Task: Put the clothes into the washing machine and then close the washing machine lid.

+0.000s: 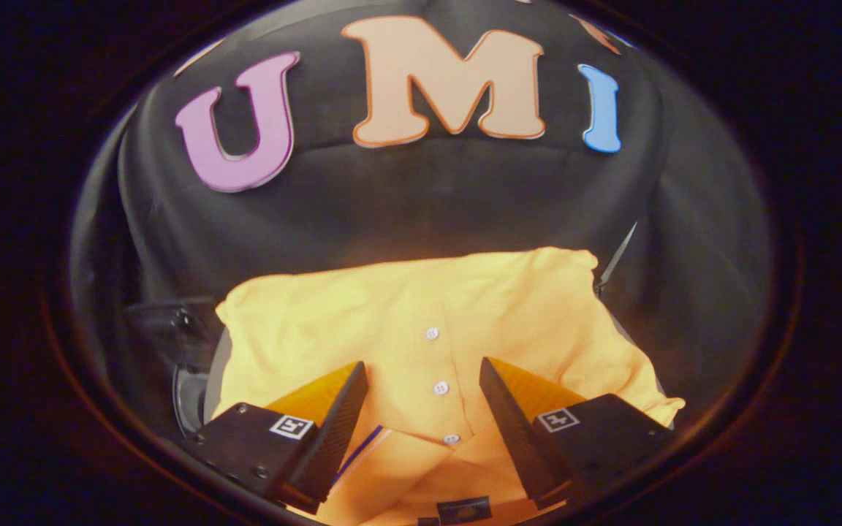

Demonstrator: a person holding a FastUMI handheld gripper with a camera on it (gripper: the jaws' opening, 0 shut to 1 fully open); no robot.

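A yellow polo shirt (421, 329) with white buttons lies spread out just under and ahead of my fingers, its collar and label nearest me. My gripper (423, 369) is open, its two black fingers set apart on either side of the button placket. The fingertips hover over the cloth and do not press on it. A dark round machine part (188, 394) peeks out from under the shirt's left edge, beside the left finger; most of it is hidden by the shirt.
The black cloth wall (406, 204) rises close behind the shirt. A dark bracket or hinge piece (172, 325) sits left of the shirt. A thin pale strip (617, 259) sticks up at the shirt's far right corner.
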